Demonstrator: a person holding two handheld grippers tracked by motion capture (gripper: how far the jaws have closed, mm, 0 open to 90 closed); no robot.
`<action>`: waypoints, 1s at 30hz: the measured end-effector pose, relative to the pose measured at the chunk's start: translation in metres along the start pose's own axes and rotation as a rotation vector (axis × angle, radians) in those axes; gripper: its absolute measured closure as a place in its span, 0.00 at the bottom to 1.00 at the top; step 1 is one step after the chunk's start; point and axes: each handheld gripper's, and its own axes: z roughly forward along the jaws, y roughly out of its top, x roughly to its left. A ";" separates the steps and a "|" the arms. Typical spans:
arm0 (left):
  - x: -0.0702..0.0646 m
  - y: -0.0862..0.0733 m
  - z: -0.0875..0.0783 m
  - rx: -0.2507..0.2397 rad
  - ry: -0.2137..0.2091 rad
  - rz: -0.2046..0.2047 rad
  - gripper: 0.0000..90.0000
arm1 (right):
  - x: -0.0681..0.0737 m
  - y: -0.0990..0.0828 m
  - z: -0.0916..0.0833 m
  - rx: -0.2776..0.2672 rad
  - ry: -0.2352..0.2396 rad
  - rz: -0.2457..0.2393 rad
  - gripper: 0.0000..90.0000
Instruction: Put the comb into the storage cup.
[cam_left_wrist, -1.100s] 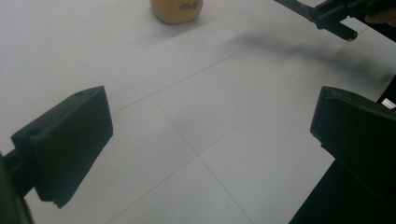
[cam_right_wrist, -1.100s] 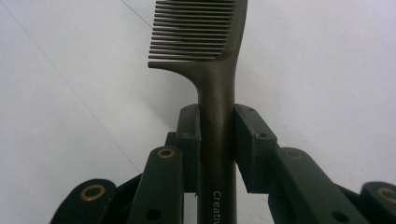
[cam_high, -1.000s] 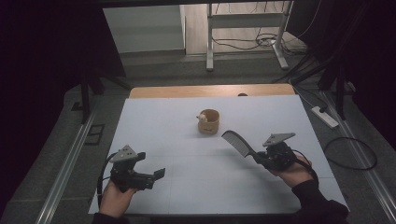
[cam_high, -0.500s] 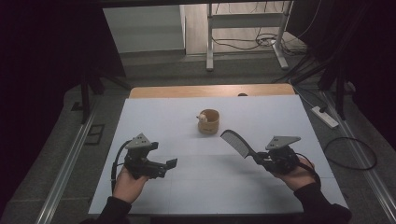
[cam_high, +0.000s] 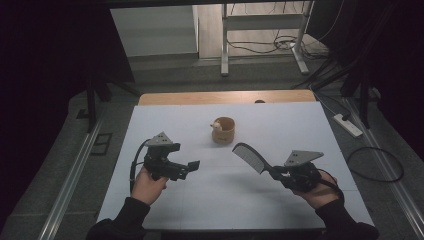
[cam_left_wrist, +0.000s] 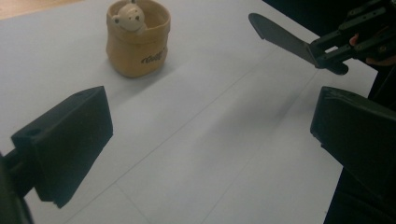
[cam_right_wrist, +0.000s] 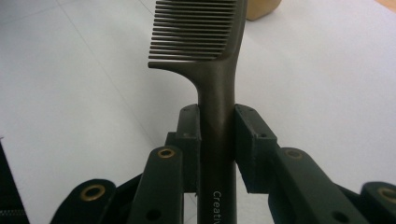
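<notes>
A tan pot (cam_high: 223, 131) with a small bear figure in it stands upright mid-table; the left gripper view has the pot (cam_left_wrist: 137, 39) ahead on the white sheet. My right gripper (cam_high: 276, 173) is shut on the handle of a dark comb (cam_high: 249, 156), which points up and left toward the pot. In the right gripper view both pads press the comb's handle (cam_right_wrist: 217, 93), right gripper (cam_right_wrist: 217, 126), teeth to the left. My left gripper (cam_high: 186, 169) hovers at the left, open and with nothing in it, its jaws far apart (cam_left_wrist: 210, 140). The held comb (cam_left_wrist: 280, 37) shows in the left gripper view too.
A white sheet (cam_high: 310, 130) covers the table, with a bare wooden strip (cam_high: 225, 97) along the far edge. Past the table stand a metal frame (cam_high: 260, 30) and floor cables. A power strip (cam_high: 348, 125) lies on the floor at the right.
My left gripper has moved up and to the right, toward the middle of the table. The right gripper and its comb have stayed almost in place.
</notes>
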 end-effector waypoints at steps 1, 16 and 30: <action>0.000 0.002 0.001 -0.009 -0.010 0.000 0.00 | 0.001 0.000 -0.001 -0.003 0.000 -0.002 0.80; -0.004 0.023 0.023 -0.024 -0.098 -0.003 0.00 | 0.013 0.002 -0.004 -0.044 0.030 -0.055 0.81; -0.013 0.025 0.026 0.018 -0.168 -0.021 0.00 | 0.030 0.007 -0.001 -0.079 0.070 -0.130 0.81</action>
